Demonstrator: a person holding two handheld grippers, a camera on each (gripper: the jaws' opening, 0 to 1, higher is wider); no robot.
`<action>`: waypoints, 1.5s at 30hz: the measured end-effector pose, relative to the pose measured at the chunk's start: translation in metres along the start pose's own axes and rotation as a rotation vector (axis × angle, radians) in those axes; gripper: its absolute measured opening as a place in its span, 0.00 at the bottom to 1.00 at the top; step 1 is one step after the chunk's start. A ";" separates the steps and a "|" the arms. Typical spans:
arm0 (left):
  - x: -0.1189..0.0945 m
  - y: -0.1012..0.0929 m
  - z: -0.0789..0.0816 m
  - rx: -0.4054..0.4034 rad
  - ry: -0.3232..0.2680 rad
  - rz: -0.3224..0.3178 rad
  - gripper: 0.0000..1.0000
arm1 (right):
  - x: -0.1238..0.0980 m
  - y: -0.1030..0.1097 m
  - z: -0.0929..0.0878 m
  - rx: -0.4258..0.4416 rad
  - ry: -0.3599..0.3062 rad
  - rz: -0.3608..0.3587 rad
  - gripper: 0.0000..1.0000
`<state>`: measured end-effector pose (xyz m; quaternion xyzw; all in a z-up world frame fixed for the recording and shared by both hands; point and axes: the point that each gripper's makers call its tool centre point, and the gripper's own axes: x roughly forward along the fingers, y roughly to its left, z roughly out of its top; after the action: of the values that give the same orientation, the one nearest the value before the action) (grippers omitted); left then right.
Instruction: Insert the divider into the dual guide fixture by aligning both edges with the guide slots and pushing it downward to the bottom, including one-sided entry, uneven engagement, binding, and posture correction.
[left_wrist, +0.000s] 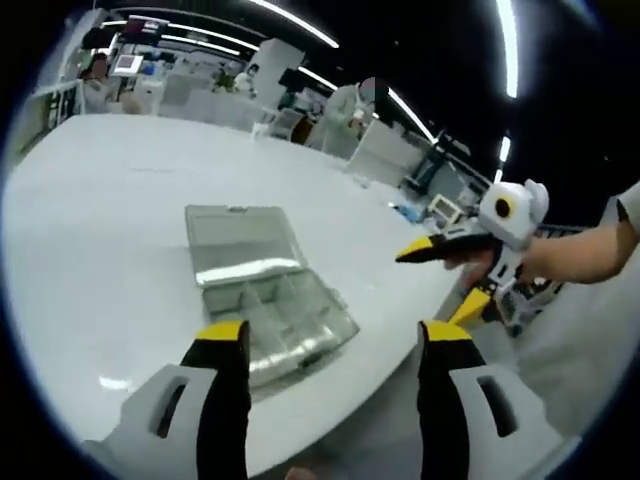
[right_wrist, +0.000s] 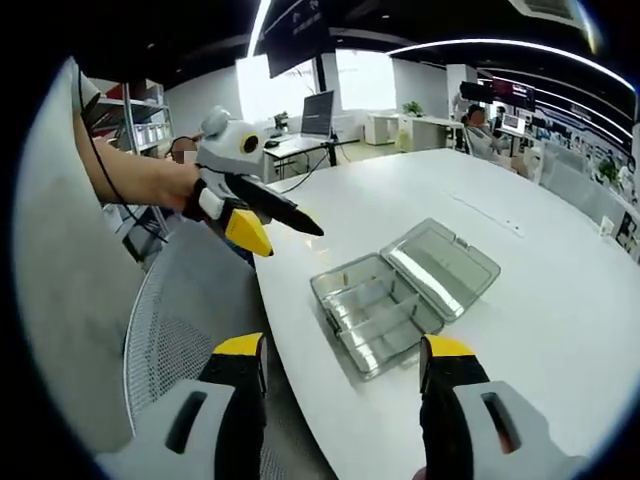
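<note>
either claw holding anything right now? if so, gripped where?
Nothing is held. The left claw and the right claw are both open with nothing between the jaws, hovering short of the clear compartment box, which lies open on the white table.

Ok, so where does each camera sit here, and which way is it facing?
Left gripper view: rides the left claw, looking down across the white table at the open clear organizer box; right claw and hand at right.
Right gripper view: rides the right claw, facing the organizer box; left claw and forearm at left.
Shared: box, table, opposite claw.
</note>
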<state>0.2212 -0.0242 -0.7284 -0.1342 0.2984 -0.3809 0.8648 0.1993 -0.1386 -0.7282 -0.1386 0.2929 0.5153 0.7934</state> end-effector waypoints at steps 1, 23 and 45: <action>0.000 0.000 0.000 0.009 0.002 0.001 0.67 | 0.000 0.000 0.000 -0.003 0.001 0.000 0.59; 0.001 -0.015 -0.001 0.200 -0.014 -0.016 0.74 | -0.015 -0.025 -0.018 -0.025 0.066 -0.035 0.58; 0.003 -0.033 -0.001 0.386 -0.037 -0.069 0.77 | -0.025 -0.046 -0.053 -0.076 0.189 -0.031 0.58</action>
<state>0.2028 -0.0487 -0.7155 0.0173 0.1992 -0.4578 0.8663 0.2164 -0.2044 -0.7586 -0.2211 0.3448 0.4984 0.7641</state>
